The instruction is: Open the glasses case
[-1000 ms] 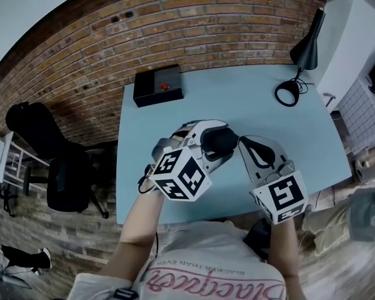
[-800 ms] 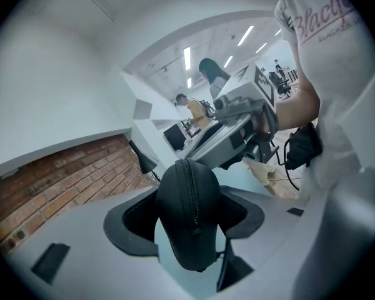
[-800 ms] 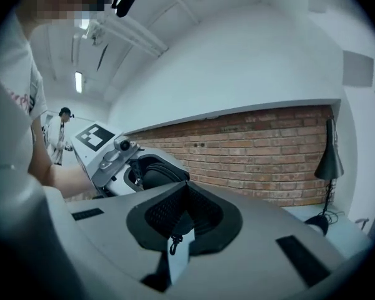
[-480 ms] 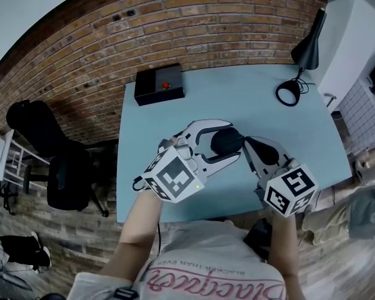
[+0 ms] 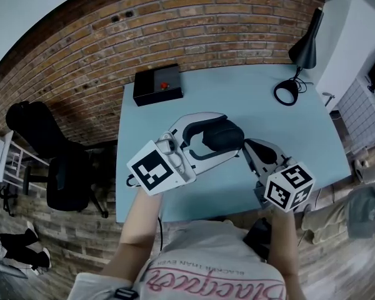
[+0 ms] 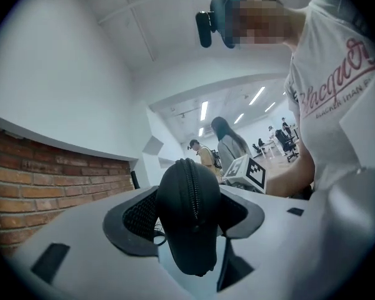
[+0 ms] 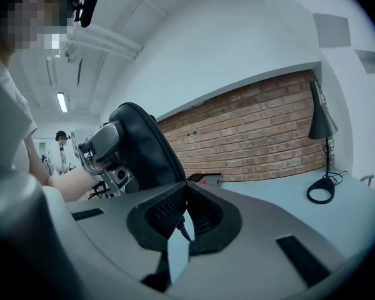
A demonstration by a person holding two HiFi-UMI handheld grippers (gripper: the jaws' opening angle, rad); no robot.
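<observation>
1. Looks like an open-plan office or lab workspace.
2. Head view: light-blue desk [image 5: 237,99] set against exposed brick wall [image 5: 175,17]; black desk lamp [image 5: 305,42] at upper right, black office chair [image 5: 62,180] at left.
3. Left gripper view, centre: ceiling strip lights [image 6: 203,110], people [image 6: 228,145] standing, wheeled chairs [image 6: 285,139] beyond.

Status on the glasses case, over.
Left hand-held gripper clamped on glasses case. Right hand-held gripper pinching zipper pull. Zip looks shut. Nothing blocking.
</observation>
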